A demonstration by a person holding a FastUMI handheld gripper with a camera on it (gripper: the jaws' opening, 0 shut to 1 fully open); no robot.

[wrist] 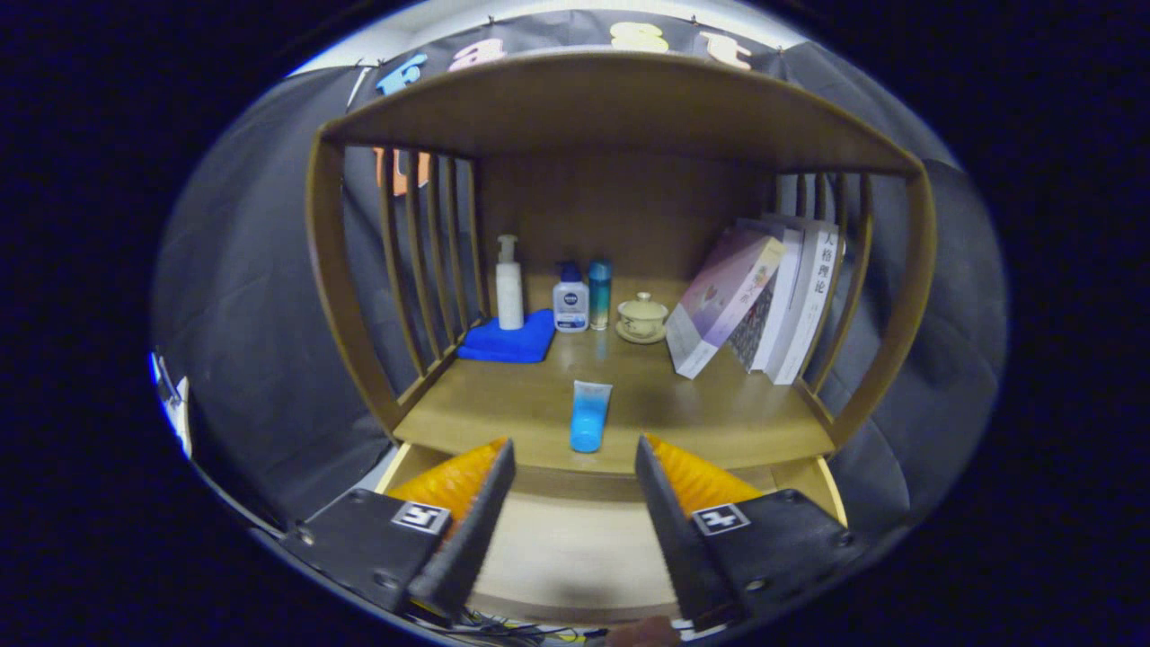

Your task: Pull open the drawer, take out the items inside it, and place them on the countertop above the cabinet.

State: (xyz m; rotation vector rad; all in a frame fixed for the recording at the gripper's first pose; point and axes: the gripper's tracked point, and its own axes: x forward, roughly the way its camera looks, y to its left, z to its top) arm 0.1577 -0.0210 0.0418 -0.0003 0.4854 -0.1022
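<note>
A blue squeeze tube (590,415) lies on the wooden countertop (719,422) of the cabinet, cap toward me, just beyond my fingers. My gripper (575,458) is open with nothing between its fingers. Below the countertop's front edge the drawer (566,548) stands pulled out, and its pale bottom shows bare between and under the fingers.
At the back of the countertop stand a white pump bottle (509,286) on a folded blue cloth (510,342), a small white bottle (570,301), a teal bottle (600,293) and a lidded cup on a saucer (641,316). Leaning books (764,301) fill the right side. Slatted side walls and a top shelf enclose the space.
</note>
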